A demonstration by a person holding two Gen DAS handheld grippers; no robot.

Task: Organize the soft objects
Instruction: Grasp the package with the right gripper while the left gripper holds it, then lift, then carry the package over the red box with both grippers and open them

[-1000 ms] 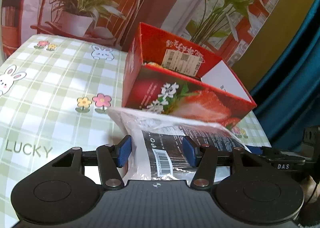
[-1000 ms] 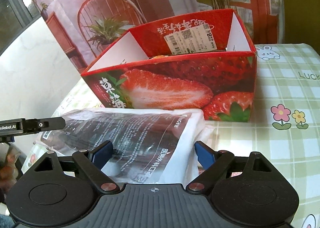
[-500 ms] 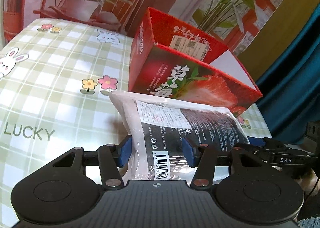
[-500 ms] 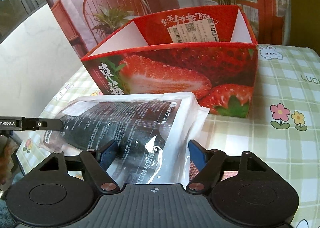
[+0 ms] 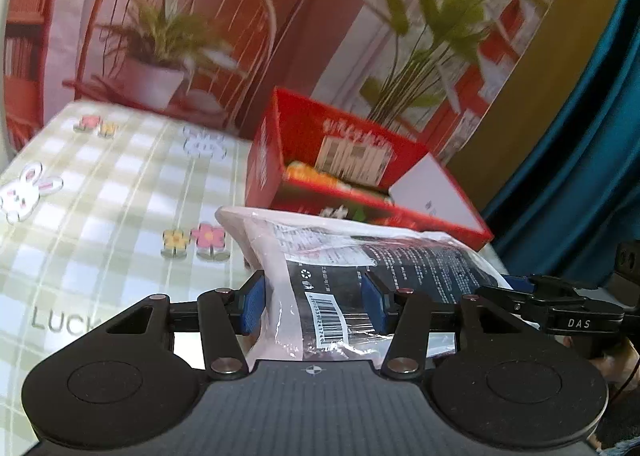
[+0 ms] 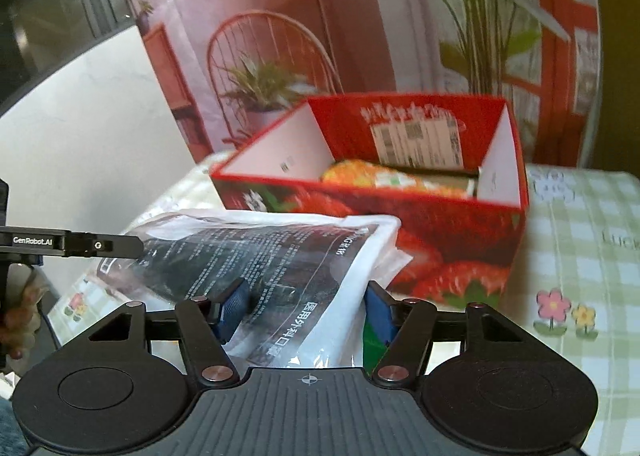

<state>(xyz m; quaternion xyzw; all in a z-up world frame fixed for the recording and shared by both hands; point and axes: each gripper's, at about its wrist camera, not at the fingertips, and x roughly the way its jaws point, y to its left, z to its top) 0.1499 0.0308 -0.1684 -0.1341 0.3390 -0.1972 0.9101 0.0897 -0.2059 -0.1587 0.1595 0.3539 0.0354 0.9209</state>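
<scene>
A soft plastic pack [image 5: 360, 256] with dark contents and white printed ends is held level in the air between both grippers. My left gripper [image 5: 314, 304] is shut on its barcode end. My right gripper [image 6: 306, 310] is shut on the opposite end of the pack [image 6: 260, 256]. The red strawberry-print box [image 5: 360, 176] stands open just beyond the pack, and its rim is below the camera. An orange and green packet [image 6: 380, 176] lies inside the box [image 6: 460, 240]. The right gripper's body [image 5: 560, 308] shows at the right of the left wrist view.
The table has a green checked cloth [image 5: 100, 216] with bunnies and flowers, open to the left of the box. A printed backdrop [image 5: 180, 36] of a chair and plants stands behind the table. A teal curtain [image 5: 592, 156] hangs at the right.
Both grippers have risen with the pack, so the inside of the box now shows. The pack has moved closer to the box's rim.
</scene>
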